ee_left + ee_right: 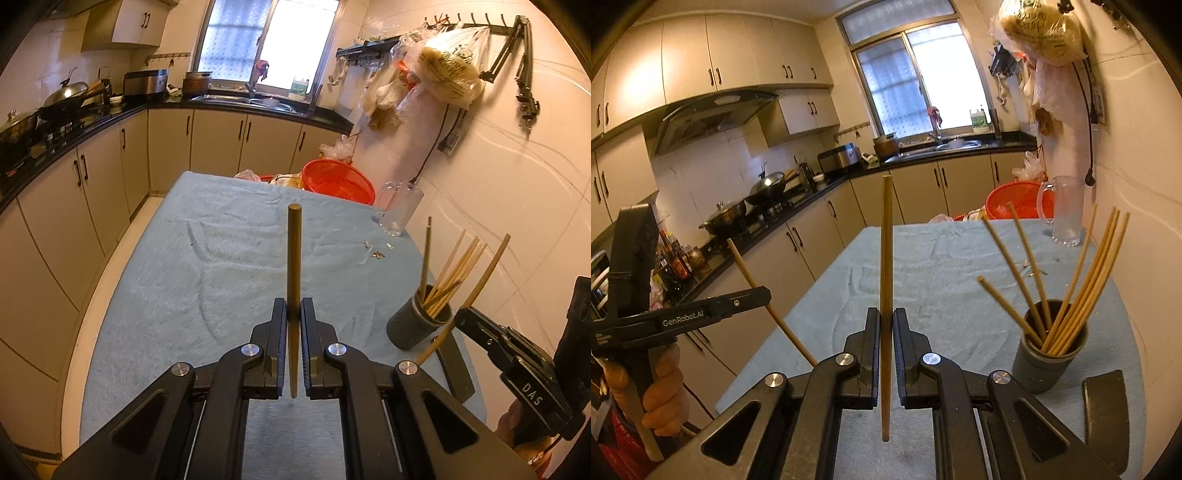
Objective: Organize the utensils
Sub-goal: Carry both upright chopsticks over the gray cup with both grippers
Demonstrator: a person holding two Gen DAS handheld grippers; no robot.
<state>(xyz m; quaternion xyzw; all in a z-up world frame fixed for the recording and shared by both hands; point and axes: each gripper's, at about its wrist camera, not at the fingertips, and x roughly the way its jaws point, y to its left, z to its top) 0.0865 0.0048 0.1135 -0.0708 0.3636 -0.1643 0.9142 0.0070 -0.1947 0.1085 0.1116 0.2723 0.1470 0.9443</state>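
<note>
On left tool (764,295) "GenRobot.AI", right tool (461,314) "DAS", chopsticks (294,258) clamped

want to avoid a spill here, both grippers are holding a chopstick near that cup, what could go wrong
The grey cup already holds splayed chopsticks; a new stick could snag them and tip it. The right gripper pinches its chopstick low down, so it may pivot. The glass mug stands just beyond the cup.
</note>
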